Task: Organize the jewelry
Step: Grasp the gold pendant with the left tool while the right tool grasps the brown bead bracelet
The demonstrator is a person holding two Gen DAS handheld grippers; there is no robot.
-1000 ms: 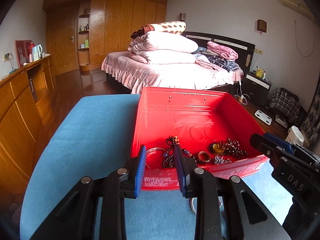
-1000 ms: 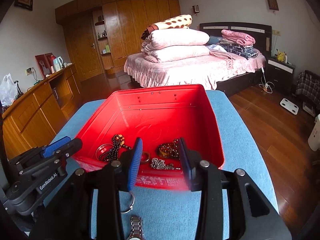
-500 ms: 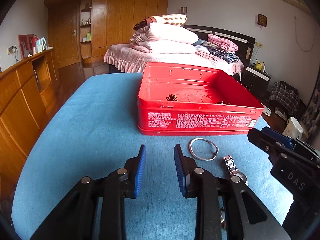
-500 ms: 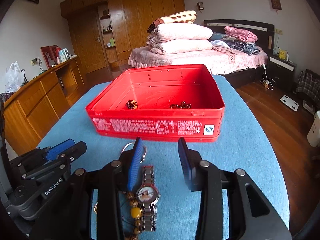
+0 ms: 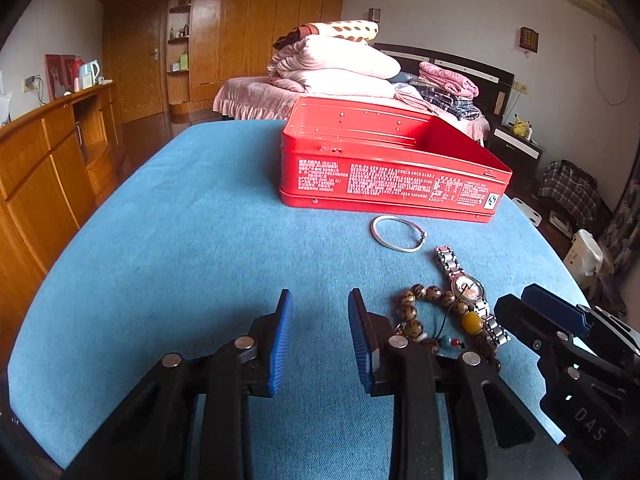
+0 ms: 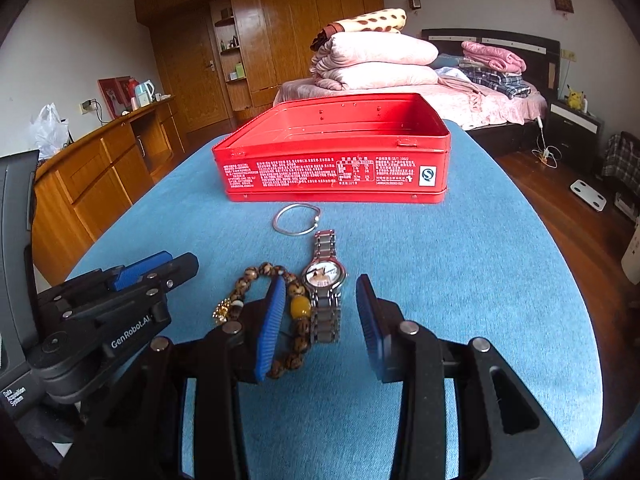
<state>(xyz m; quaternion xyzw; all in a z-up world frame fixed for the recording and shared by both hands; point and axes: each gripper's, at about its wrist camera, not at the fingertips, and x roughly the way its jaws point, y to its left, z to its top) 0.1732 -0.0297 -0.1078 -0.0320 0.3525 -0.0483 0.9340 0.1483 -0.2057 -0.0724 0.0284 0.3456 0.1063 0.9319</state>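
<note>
Both my left gripper [image 5: 320,330] and right gripper [image 6: 318,320] hang half-open and empty, and I reckon grabbing the watch [image 6: 325,280] snags the bead bracelet [image 6: 298,320] touching it.

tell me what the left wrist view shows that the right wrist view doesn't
Only the left wrist view shows the green and red small beads on the bead bracelet's cord. Only the right wrist view shows a plastic bag on the sideboard and the bracelet's gold charm. Both show the red tin, silver bangle, watch, bead bracelet, and both grippers, left and right, open and empty.
</note>
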